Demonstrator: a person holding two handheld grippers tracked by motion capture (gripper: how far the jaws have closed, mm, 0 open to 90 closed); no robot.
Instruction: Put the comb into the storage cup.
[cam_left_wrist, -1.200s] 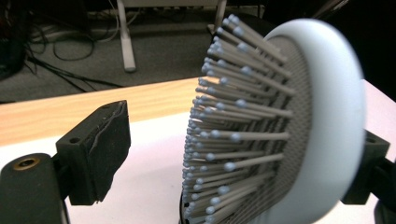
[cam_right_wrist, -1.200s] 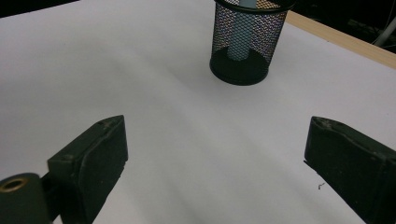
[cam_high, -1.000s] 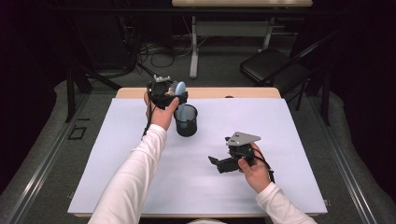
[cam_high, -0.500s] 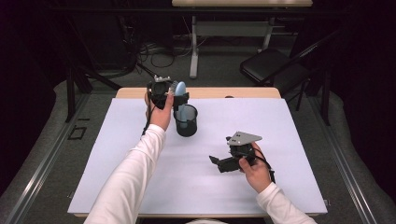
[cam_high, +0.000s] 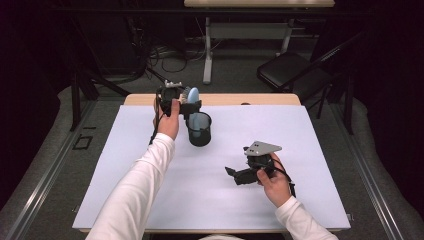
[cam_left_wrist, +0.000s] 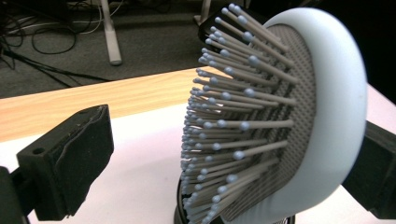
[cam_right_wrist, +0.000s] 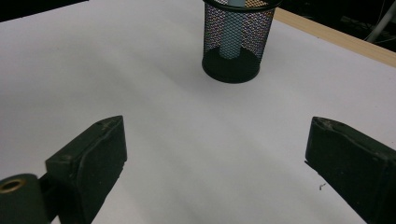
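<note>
A pale blue hairbrush stands handle-down in a black mesh cup at the back of the table. My left gripper is up at the brush head. In the left gripper view the bristled head sits between the jaws. The jaws have just been opening, and the left pad stands clear of the bristles, so the gripper is open. My right gripper rests low on the white sheet, right of the middle, open and empty. It faces the cup, and the brush handle shows through the mesh.
A white sheet covers the wooden table, whose bare edge shows at the back. Beyond the table are cables, a desk leg and a black chair on the floor.
</note>
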